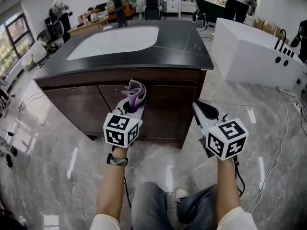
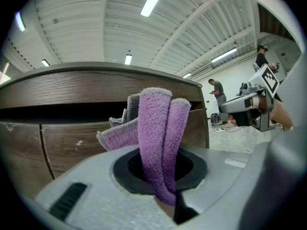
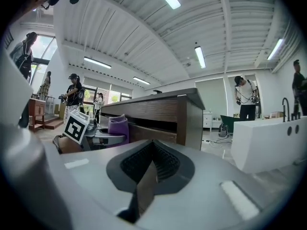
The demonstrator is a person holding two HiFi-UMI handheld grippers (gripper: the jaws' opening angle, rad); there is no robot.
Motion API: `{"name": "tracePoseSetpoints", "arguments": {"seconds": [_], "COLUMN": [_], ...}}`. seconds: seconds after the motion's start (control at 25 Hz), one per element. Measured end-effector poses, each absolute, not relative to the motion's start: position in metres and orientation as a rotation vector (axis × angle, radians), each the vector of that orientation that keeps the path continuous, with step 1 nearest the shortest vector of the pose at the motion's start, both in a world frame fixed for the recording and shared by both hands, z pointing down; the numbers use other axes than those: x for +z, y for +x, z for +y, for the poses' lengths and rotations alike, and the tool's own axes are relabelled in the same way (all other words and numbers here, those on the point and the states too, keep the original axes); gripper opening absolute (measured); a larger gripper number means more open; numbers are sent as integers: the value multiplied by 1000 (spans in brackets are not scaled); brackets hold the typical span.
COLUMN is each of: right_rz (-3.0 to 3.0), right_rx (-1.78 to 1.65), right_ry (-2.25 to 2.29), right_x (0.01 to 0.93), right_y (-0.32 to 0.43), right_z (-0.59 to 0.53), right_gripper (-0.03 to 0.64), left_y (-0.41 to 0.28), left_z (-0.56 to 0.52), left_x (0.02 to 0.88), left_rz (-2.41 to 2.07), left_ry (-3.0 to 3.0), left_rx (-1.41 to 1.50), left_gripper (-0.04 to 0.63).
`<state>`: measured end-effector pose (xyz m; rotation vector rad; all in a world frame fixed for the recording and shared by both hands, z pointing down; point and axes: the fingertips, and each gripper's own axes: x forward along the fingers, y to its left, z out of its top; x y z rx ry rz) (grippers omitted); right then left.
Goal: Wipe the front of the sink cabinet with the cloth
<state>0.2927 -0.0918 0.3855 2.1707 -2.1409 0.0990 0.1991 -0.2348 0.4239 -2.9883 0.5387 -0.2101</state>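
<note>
Centre frame: L gripper [image 1: 133, 107] pinches folded purple terry cloth [image 1: 135, 91] near dark wood sink-cabinet front [image 1: 168, 109]. R gripper [image 1: 205, 110] jaws pressed together, empty. Step: approach, prob. Next: press cloth flat to door.

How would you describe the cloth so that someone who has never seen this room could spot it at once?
Find the dark wooden sink cabinet with the black top and white basin. Before its front, the left gripper pinches a folded cloth that stands up from its jaws. It is the only purple, fuzzy thing; the right gripper holds nothing.
</note>
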Motion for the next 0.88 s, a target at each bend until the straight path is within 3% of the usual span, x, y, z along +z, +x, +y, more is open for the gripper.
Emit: {"name": "tracePoseSetpoints", "arguments": {"seconds": [0.88], "right_rz": [-1997], "right_rx": [189], "right_ry": [2382], "right_x": [394], "right_y": [346], "right_z": [-23], "right_gripper": [6], "left_y": [326], "left_z": [-109], "left_x": [435], "left_rz": [94], "left_ry": [-3029], "left_rx": [-210], "left_gripper": [54]}}
